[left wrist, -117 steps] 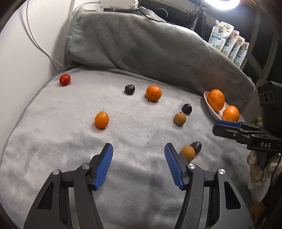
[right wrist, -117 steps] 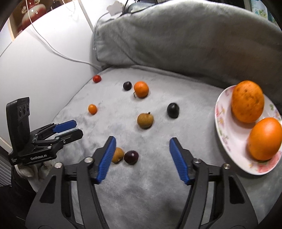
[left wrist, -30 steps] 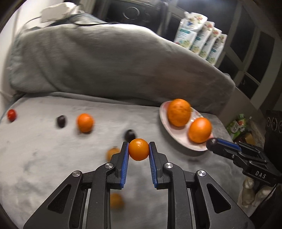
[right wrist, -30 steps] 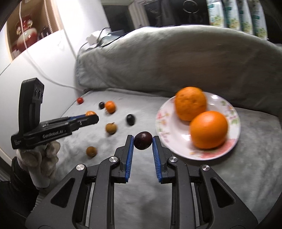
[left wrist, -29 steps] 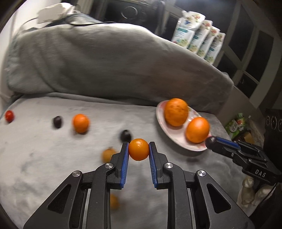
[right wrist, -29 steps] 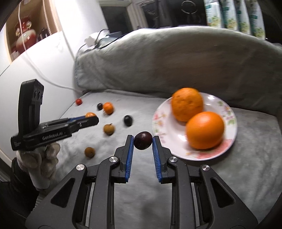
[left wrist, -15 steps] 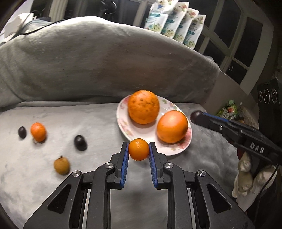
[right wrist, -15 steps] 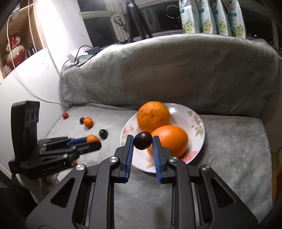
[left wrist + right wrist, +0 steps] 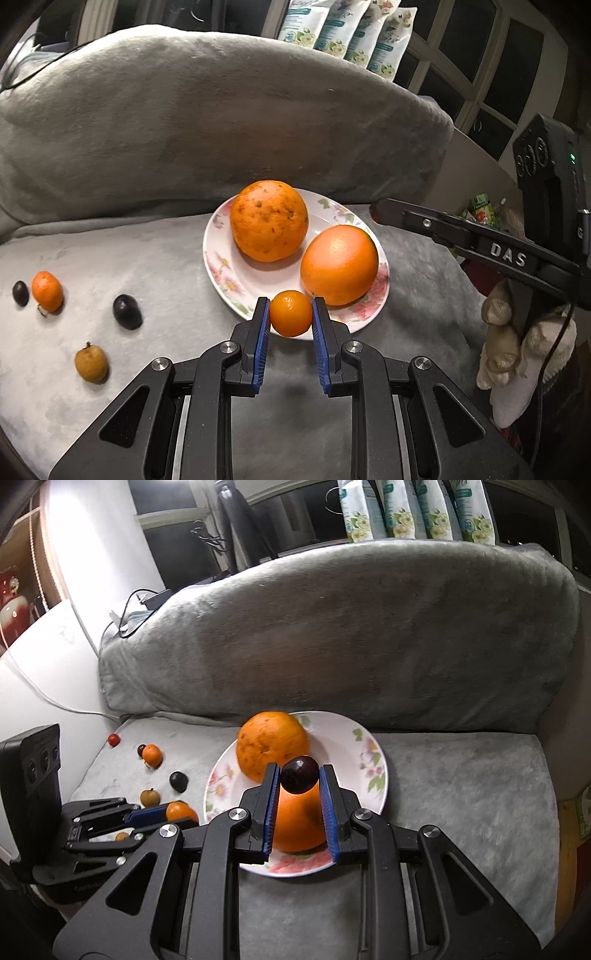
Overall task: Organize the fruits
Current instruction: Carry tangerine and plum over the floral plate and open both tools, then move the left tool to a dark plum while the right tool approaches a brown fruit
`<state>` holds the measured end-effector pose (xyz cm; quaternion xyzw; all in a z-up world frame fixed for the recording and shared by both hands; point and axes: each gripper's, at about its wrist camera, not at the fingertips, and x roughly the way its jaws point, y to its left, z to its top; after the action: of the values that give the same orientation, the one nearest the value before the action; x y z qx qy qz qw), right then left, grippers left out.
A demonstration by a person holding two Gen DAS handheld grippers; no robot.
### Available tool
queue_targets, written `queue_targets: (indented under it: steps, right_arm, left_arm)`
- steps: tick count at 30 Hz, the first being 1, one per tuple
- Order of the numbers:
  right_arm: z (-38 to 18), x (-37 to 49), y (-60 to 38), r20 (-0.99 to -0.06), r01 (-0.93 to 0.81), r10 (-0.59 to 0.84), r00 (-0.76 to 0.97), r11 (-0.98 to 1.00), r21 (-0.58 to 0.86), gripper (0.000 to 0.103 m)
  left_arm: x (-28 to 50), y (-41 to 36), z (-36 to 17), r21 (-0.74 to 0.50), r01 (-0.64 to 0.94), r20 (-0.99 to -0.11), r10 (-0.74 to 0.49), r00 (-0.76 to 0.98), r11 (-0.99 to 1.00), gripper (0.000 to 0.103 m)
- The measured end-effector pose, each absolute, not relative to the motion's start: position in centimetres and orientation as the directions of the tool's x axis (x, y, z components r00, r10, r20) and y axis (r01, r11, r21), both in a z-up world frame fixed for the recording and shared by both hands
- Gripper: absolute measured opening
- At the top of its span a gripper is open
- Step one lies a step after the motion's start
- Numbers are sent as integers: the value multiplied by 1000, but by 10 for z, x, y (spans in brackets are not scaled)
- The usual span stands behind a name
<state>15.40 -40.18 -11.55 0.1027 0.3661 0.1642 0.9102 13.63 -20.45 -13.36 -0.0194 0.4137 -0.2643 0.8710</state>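
My left gripper (image 9: 290,314) is shut on a small orange kumquat (image 9: 290,313), held at the near rim of the floral plate (image 9: 218,258). Two big oranges lie on that plate: a speckled one (image 9: 268,220) and a smooth one (image 9: 338,264). My right gripper (image 9: 298,775) is shut on a dark plum (image 9: 299,774) above the same plate (image 9: 364,753), over the smooth orange (image 9: 297,823) and beside the speckled orange (image 9: 267,747). The left gripper (image 9: 177,812) also shows at the lower left of the right wrist view, with the kumquat in it.
On the grey blanket (image 9: 110,369) left of the plate lie a small orange (image 9: 47,291), two dark plums (image 9: 127,311) (image 9: 20,293) and a brown longan (image 9: 91,365). A red tomato (image 9: 113,739) sits far left. A grey-covered backrest (image 9: 221,129) rises behind. A gloved hand (image 9: 517,343) holds the right gripper.
Both grippers have swung to the right toward the plate, each still holding its fruit. The plate now sits directly in front of both, and the loose fruits have slid to the left of view.
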Motion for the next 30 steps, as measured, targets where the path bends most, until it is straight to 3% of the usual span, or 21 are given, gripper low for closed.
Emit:
queue_targets:
  steps: [12,16,17,18,20,23,25,27,30]
  right_arm:
    - [-122,169,-404,-644,-208,385,661,919,335,23]
    - [-122,170,-403,-645,-209,381,663,921,330,24]
    - [-122,171,-402,-644,-210,381,663,921,328,32]
    - [-121,171,-402,-642,-211,381,665,921,328,44]
    - [-120,170,-403,-633,-209,380,675,921,330,57]
    - [-117,169,-403,-622,-206,379,685,920,333,59]
    - [-116,168,-404,-620,-202,375,689,921,334,67]
    - [-114,166,-405,-612,-193,367,701,923,333,85]
    - [-111,164,-407,-598,-180,357,718,924,336,97]
  left_arm:
    - [141,-212,-135,-236,447,-715,-466,521,863,21]
    - [141,-213,-134,-231,448,-711,-464,529,863,30]
    - [141,-214,-134,-228,451,-710,-464,530,863,32]
    - [141,-214,-134,-226,450,-709,-463,532,864,42]
    - [140,-213,-132,-234,452,-700,-471,536,861,57]
    - [139,-212,-130,-236,457,-695,-478,538,857,62]
    - [137,-210,-129,-235,460,-691,-480,541,856,66]
    - [135,-210,-127,-229,463,-689,-479,545,856,74]
    - [132,-208,-126,-221,455,-693,-467,549,863,79]
